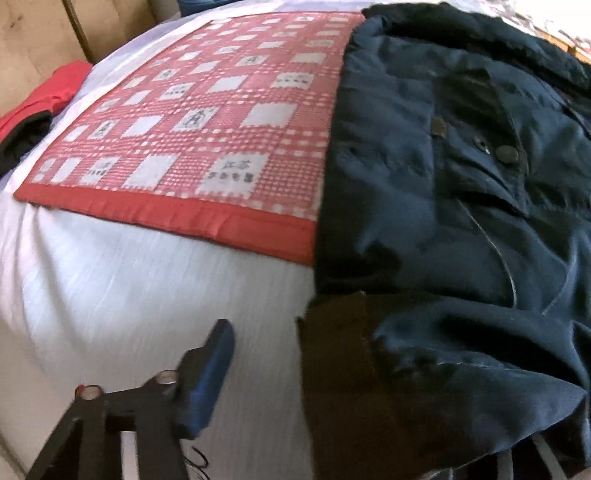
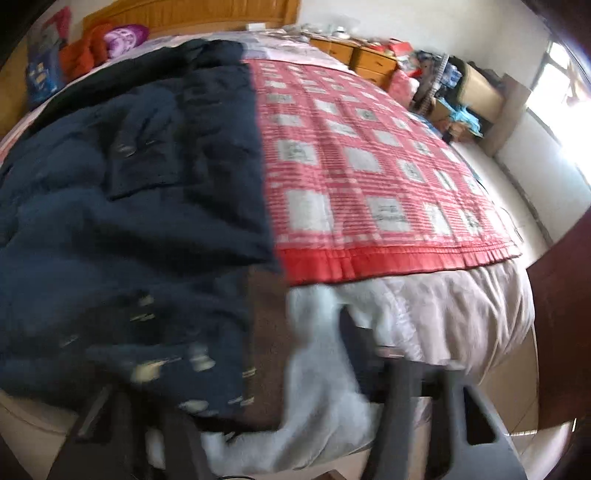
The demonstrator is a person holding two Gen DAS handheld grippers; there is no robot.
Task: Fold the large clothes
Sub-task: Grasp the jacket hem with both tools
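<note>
**Dark coat spread on bed as two tongs work at its hem**

A large dark navy coat (image 1: pixel 461 177) lies across a bed (image 1: pixel 110 280), partly over a red-and-white checked mat (image 1: pixel 207 122) with a plain red border. The mat's pale squares carry small dark printed characters, too blurred to read. In the left wrist view the left tongs (image 1: pixel 280 369) sit at the coat's near corner: one blue-padded finger (image 1: pixel 207 384) stands clear over the white sheet, while the other is hidden under the brown-lined hem, so whether the cloth is pinched cannot be told. Snap buttons (image 1: pixel 508 153) on the coat's front show only here, as does a red and black garment (image 1: pixel 40 110) at the bed's far edge. The right wrist view, heavily smeared, shows the right tongs (image 2: pixel 258 424) at the coat's hem near the bed's edge; its fingertips are lost among dark cloth and white sheet, and its grip cannot be made out. That view alone takes in a wooden headboard (image 2: pixel 192 14), wooden drawers (image 2: pixel 369 59), cardboard boxes (image 2: pixel 476 92) and a bright window (image 2: pixel 569 110).
</note>
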